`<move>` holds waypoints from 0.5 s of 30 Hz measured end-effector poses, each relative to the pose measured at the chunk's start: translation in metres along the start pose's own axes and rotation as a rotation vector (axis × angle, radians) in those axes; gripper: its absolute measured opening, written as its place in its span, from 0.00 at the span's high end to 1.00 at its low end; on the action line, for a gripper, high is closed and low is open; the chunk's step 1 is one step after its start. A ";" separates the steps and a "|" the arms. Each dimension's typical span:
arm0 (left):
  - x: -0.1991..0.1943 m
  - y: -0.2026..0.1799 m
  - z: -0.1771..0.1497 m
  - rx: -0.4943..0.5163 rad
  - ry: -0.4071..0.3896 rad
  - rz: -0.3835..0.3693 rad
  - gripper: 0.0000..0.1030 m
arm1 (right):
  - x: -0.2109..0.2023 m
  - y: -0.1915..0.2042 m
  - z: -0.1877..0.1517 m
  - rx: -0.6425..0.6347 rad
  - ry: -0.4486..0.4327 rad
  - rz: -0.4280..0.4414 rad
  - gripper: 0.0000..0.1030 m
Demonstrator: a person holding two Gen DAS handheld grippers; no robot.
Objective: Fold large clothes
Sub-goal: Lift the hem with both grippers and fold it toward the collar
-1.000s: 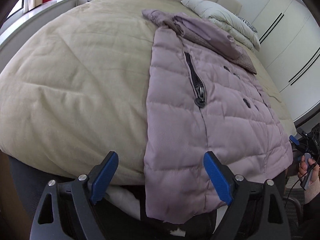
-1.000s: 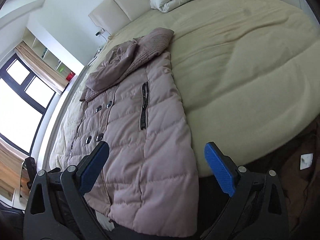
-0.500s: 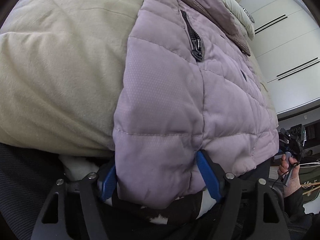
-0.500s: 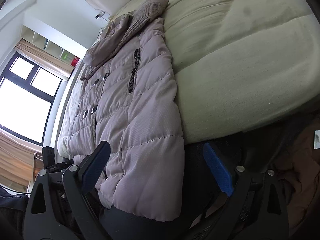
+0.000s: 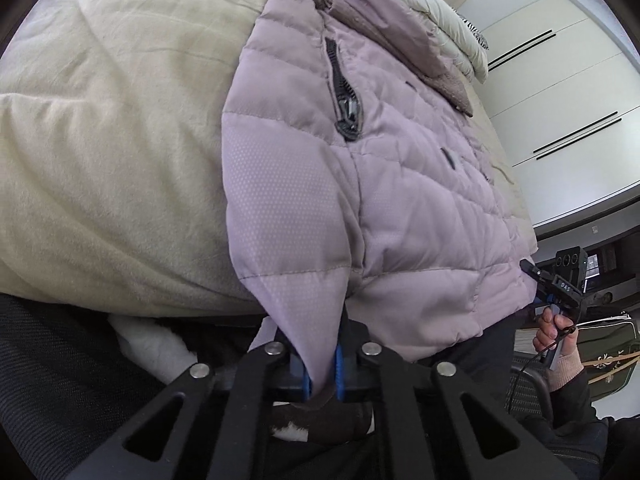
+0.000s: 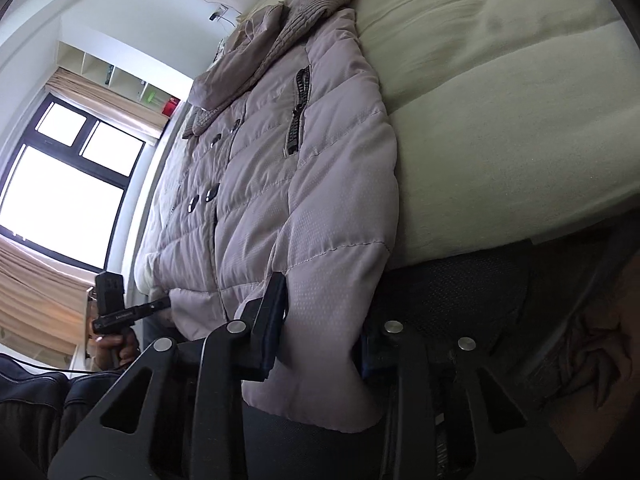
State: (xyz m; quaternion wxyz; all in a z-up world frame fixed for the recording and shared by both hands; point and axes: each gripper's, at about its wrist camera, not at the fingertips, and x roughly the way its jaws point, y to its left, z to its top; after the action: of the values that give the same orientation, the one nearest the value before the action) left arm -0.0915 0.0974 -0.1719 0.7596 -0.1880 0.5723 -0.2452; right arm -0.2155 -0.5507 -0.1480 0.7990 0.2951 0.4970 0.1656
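Observation:
A lilac quilted jacket (image 5: 380, 184) lies front up on the beige bed (image 5: 120, 120), hood toward the headboard, its hem hanging over the near edge. My left gripper (image 5: 322, 372) is shut on the hem's left corner, the fabric bunched between the blue pads. In the right wrist view the jacket (image 6: 280, 160) droops over the bed's edge (image 6: 500, 100), and my right gripper (image 6: 320, 332) is closing with its pads pressed on the hem's right corner. Each view shows the other gripper at the far corner: the right one (image 5: 560, 284), the left one (image 6: 120, 312).
A folded pale duvet (image 5: 432, 12) lies by the headboard. White wardrobe doors (image 5: 560, 100) stand to the right of the bed. A bright window (image 6: 60, 184) with curtains is beyond its other side. The dark mesh bed base (image 6: 460, 292) runs below the mattress.
Both grippers dropped to the jacket's hem and closed on it. The left went from wide open to pinching the left corner. The right closed around the right corner.

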 end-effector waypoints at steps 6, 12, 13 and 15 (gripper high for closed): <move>-0.051 -0.005 0.028 -0.074 -0.162 -0.164 0.93 | -0.019 0.037 0.016 -0.100 -0.116 0.058 0.86; -0.091 -0.027 0.092 -0.023 -0.332 -0.235 0.93 | -0.046 0.069 0.058 -0.134 -0.293 0.128 0.87; -0.094 -0.032 0.105 -0.016 -0.356 -0.240 0.93 | -0.050 0.073 0.068 -0.134 -0.331 0.142 0.87; -0.103 -0.039 0.133 0.014 -0.408 -0.232 0.93 | -0.054 0.083 0.096 -0.135 -0.399 0.154 0.87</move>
State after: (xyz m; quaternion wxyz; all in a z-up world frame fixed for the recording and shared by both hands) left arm 0.0075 0.1267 -0.0331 0.8276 -0.2929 0.3797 -0.2916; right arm -0.1520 -0.5465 -0.0260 0.8846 0.3047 0.2928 0.1973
